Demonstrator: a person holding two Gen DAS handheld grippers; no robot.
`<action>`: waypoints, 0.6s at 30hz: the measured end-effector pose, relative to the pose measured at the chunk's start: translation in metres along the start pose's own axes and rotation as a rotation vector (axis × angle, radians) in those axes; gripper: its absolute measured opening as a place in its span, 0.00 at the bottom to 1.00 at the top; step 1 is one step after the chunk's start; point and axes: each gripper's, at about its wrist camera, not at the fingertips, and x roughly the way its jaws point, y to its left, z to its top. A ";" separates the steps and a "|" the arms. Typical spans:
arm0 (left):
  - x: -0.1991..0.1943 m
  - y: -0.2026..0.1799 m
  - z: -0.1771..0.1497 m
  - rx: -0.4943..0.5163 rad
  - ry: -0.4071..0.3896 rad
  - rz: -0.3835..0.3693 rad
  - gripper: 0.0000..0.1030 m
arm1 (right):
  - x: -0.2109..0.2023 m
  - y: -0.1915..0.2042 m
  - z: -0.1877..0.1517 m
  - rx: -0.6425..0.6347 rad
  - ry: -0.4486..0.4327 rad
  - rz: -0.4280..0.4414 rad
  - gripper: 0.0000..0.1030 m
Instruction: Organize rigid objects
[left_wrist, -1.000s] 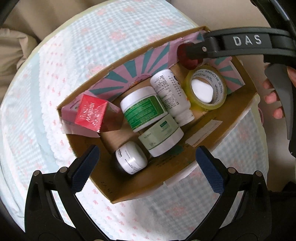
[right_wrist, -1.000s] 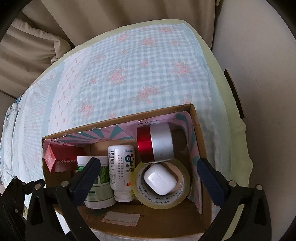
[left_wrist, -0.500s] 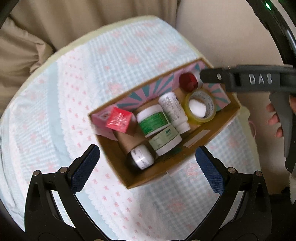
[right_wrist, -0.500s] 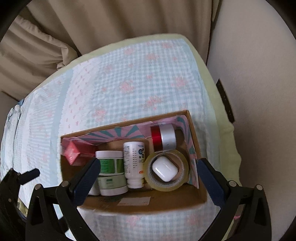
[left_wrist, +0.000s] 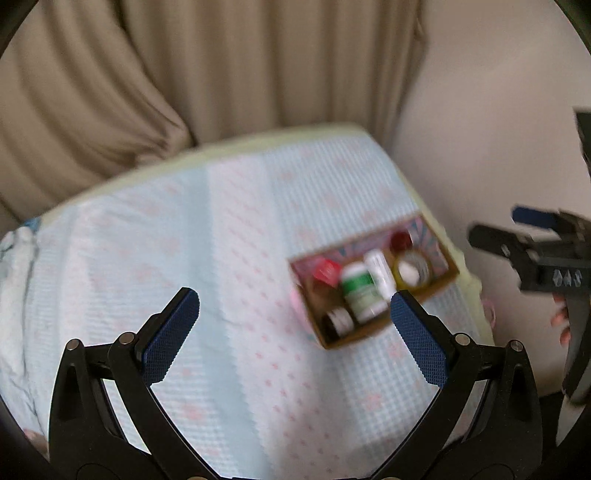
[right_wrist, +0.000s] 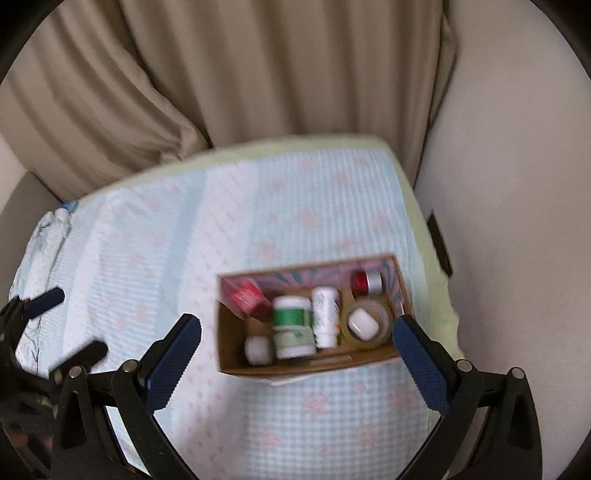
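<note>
A cardboard box with a pink-and-teal liner stands on the checked cloth; it also shows in the left wrist view. Inside lie a red carton, a green-labelled jar, a white bottle, a tape roll holding a white earbud case, a red-and-silver tin and a small white jar. My left gripper is open and empty, high above the cloth. My right gripper is open and empty above the box; it also shows in the left wrist view.
The box sits near the right end of a table under a light blue checked cloth with pink flowers. Beige curtains hang behind and a pale wall is at the right. The left gripper's fingers show at the left edge.
Both grippers have pulled up and back from the box, which now looks much smaller. The box contents have not moved. Both stay open and empty.
</note>
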 end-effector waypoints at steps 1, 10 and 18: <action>-0.017 0.009 0.002 -0.014 -0.038 0.008 1.00 | -0.013 0.008 0.000 -0.009 -0.029 0.000 1.00; -0.151 0.068 -0.015 -0.102 -0.355 0.062 1.00 | -0.130 0.086 -0.007 -0.056 -0.311 -0.005 1.00; -0.222 0.084 -0.049 -0.102 -0.537 0.111 1.00 | -0.194 0.121 -0.032 -0.084 -0.495 -0.061 1.00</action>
